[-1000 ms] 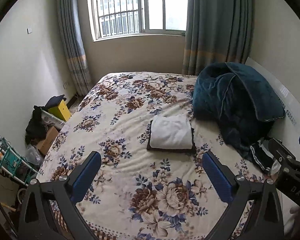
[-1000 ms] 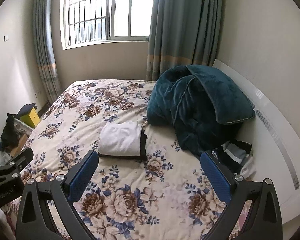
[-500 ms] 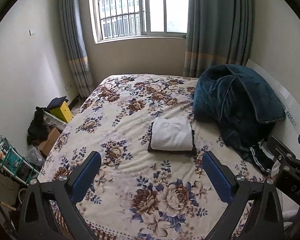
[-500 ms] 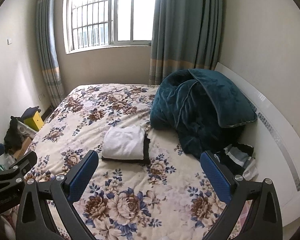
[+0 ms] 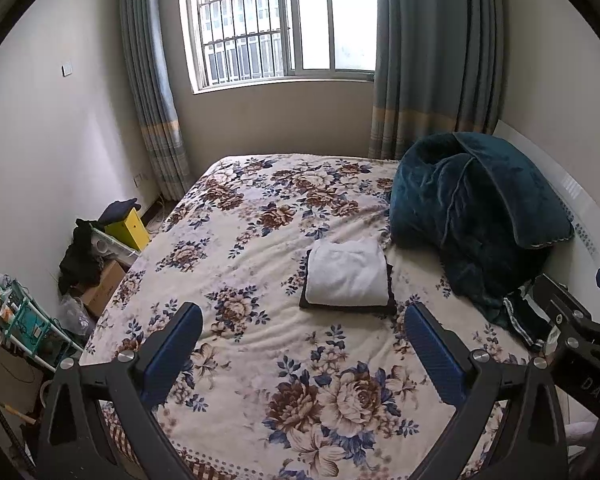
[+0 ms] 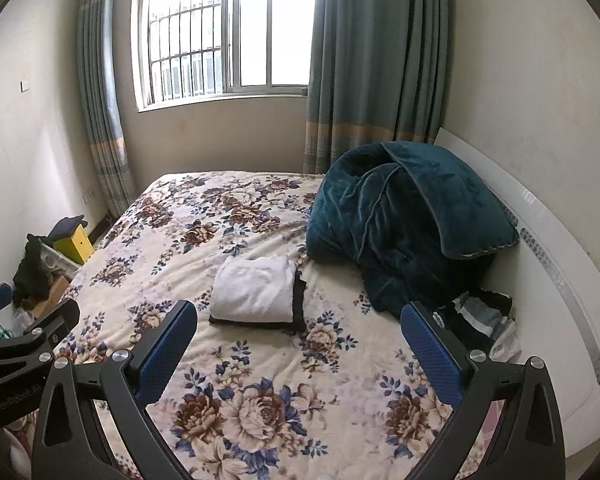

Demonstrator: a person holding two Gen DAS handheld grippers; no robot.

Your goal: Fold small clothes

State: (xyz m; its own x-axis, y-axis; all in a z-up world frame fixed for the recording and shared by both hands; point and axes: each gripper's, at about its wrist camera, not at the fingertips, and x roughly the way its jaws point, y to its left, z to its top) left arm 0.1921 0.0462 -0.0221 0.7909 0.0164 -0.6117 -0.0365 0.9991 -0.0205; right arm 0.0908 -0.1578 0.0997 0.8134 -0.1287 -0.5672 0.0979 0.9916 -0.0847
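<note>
A folded white garment lies on top of a folded black garment in the middle of the floral bed. The same stack shows in the right wrist view, white piece over black piece. A crumpled striped dark garment lies at the bed's right edge, also in the left wrist view. My left gripper is open and empty, held above the bed's near end. My right gripper is open and empty too, beside it.
A big teal quilt is heaped at the right against the white headboard. Boxes, dark clothes and a yellow box stand on the floor left of the bed. A small rack stands at the near left. Window and curtains are behind.
Both grippers have drawn back and tilted up a little, so the bed and clothes sit lower in view. The clothes have not moved. Both grippers stay open.
</note>
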